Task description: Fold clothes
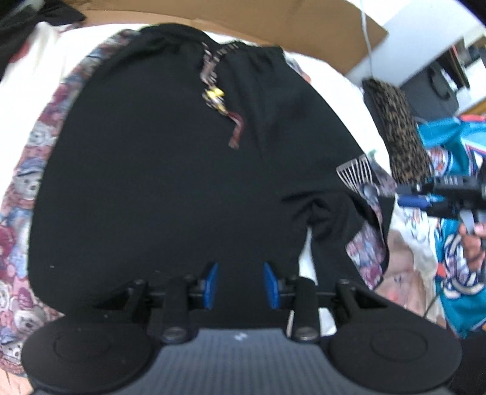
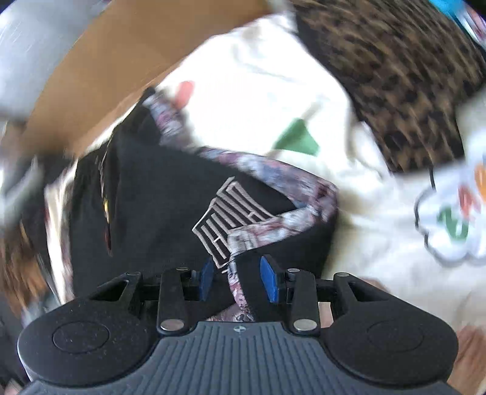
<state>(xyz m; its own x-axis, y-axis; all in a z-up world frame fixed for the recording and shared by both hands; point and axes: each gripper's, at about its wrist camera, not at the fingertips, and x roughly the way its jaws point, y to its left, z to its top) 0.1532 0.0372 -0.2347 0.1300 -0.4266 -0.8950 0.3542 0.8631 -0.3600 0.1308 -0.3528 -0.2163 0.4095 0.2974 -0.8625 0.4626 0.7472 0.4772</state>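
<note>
While the black shorts [image 1: 170, 170] lay spread flat on the bear-print cloth [image 1: 27, 194], the left gripper [image 1: 240, 285] was held above their near hem, its blue pads parted and nothing between them. The right gripper [image 2: 238, 281] was also spread, with a fold of the shorts' patterned trim lying loose between its pads. Beyond the shorts, a cardboard box [image 1: 243, 21] was seen; beside them, a leopard-print garment [image 1: 398, 133] and a teal jersey [image 1: 455, 145].
</note>
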